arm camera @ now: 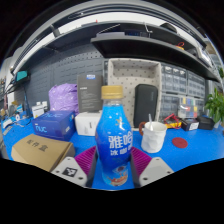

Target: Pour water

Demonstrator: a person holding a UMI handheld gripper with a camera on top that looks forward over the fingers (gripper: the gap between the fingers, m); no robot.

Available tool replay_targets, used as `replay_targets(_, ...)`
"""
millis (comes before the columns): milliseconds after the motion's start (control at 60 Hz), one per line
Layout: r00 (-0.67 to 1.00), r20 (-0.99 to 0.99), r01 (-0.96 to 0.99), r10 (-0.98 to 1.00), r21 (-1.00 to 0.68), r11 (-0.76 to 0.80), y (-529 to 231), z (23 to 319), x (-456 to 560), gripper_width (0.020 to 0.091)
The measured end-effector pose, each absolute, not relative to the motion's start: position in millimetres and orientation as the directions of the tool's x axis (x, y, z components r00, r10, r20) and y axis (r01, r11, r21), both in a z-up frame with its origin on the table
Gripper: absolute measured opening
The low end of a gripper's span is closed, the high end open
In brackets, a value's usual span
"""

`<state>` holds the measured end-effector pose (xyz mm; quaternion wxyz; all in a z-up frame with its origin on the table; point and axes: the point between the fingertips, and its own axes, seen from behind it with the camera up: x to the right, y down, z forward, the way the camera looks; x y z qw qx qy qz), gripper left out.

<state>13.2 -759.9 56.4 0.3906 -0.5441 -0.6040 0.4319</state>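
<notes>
A blue drink bottle (114,140) with an orange cap and white lettering stands upright between my gripper's (113,165) two fingers. Both purple pads (86,160) press against its sides, so the gripper is shut on it. A white paper cup (153,136) with something standing in it sits on the blue table (190,152) just to the right of the bottle and a little beyond the fingers.
To the left lie a cardboard box (40,152), a blue box (53,124) and a white box (88,122). A purple bag (64,98) stands behind them. A red disc (179,142) lies right of the cup. A dark chair (146,103) and shelving stand beyond the table.
</notes>
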Motion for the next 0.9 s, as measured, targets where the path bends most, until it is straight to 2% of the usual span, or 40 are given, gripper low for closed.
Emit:
replay_targets(17, -0.092, 0.007, 0.312, 0.996, -0.949, 0.036, -757.1, 57.1, 11.3, 0.0514)
replay_targets(33, -0.087, 0.01, 0.308, 0.996, -0.951, 0.037, -755.8, 57.3, 10.7, 0.0485)
replay_targets(50, -0.086, 0.014, 0.308, 0.996, -0.951, 0.04, -755.5, 57.2, 10.5, 0.049)
replay_targets(150, -0.114, 0.033, 0.282, 0.993, -0.957, 0.064, -759.1, 57.4, 11.8, 0.0374)
replay_targets(217, -0.113, 0.002, 0.271, 0.994, -0.962, 0.033, -756.3, 57.1, 11.1, 0.0354)
replay_targets(250, -0.119, -0.007, 0.264, 0.993, -0.964, 0.025, -756.6, 58.0, 10.4, 0.0316)
replay_targets(450, -0.128, -0.058, 0.304, 0.99, -0.952, -0.016, -756.0, 58.3, 2.5, 0.0314)
replay_targets(583, -0.065, -0.335, 0.346, 0.94, -0.891, -0.294, -756.8, 74.3, -23.0, 0.0315)
replay_targets(667, 0.03, -0.513, 0.384, 0.858, -0.787, -0.483, -750.8, 77.4, -42.8, 0.032)
replay_targets(800, 0.189, -0.791, 0.372, 0.582, -0.491, -0.788, -748.0, 88.5, -69.6, 0.0327)
replay_targets(900, 0.272, -0.895, 0.334, 0.352, -0.255, -0.907, -746.0, 93.1, -84.4, 0.0327)
